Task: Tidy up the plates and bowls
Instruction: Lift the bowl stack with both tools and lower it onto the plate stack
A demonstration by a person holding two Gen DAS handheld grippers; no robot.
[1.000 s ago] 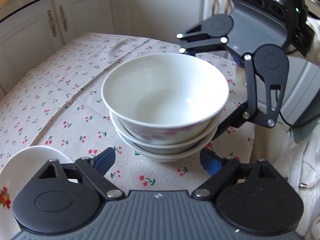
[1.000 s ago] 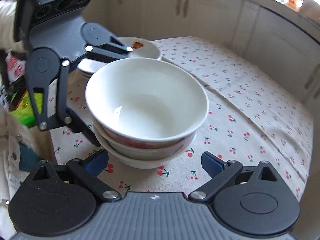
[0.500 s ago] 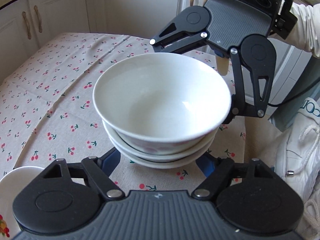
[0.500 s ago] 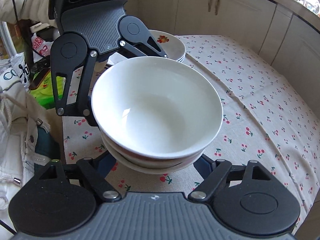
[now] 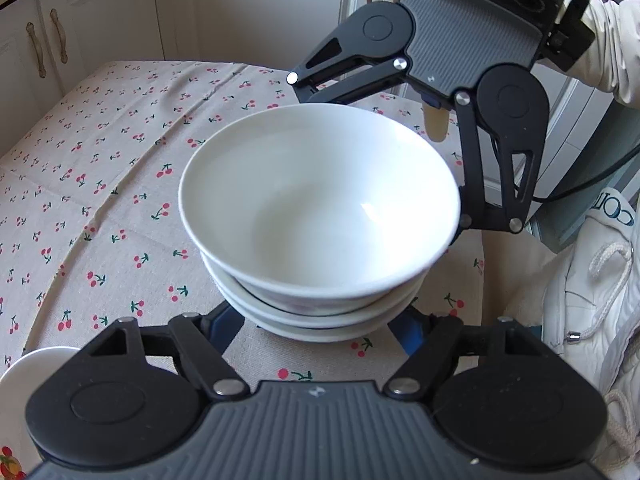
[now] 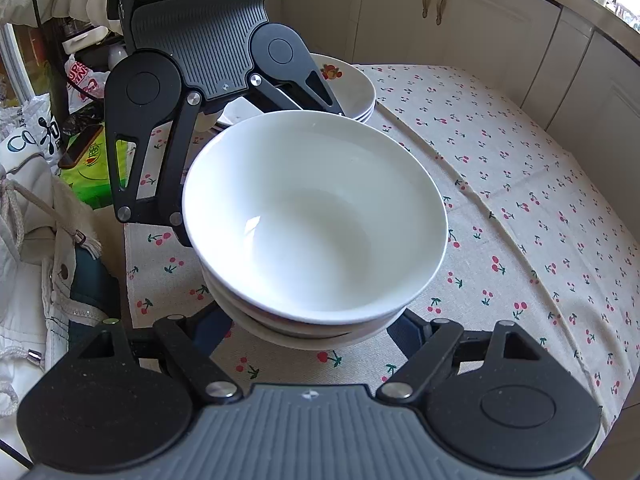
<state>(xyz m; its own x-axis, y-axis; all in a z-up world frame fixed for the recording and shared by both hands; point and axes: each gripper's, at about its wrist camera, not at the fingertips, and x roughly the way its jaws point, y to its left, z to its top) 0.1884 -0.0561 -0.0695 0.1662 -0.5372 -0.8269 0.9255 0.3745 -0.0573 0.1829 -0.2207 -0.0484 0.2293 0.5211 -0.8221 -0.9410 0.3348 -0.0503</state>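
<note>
Centre of both wrist views: stack of white bowls [image 5: 320,216], standing on the cherry-print worktop [image 5: 100,184]. My left tongs [image 5: 320,326] and right tongs [image 6: 310,330] face each other across it, equally near, each pair having just narrowed onto the lowest bowl's sides. Plates [image 6: 356,88] lie upper centre of the right view.

The stack of white ceramic bowls [image 6: 316,236] fills the centre; the stack of white fruit-printed plates [image 6: 352,84] blocks twelve o'clock; bare cherry-print tablecloth [image 6: 540,220] lies open toward three o'clock.
</note>
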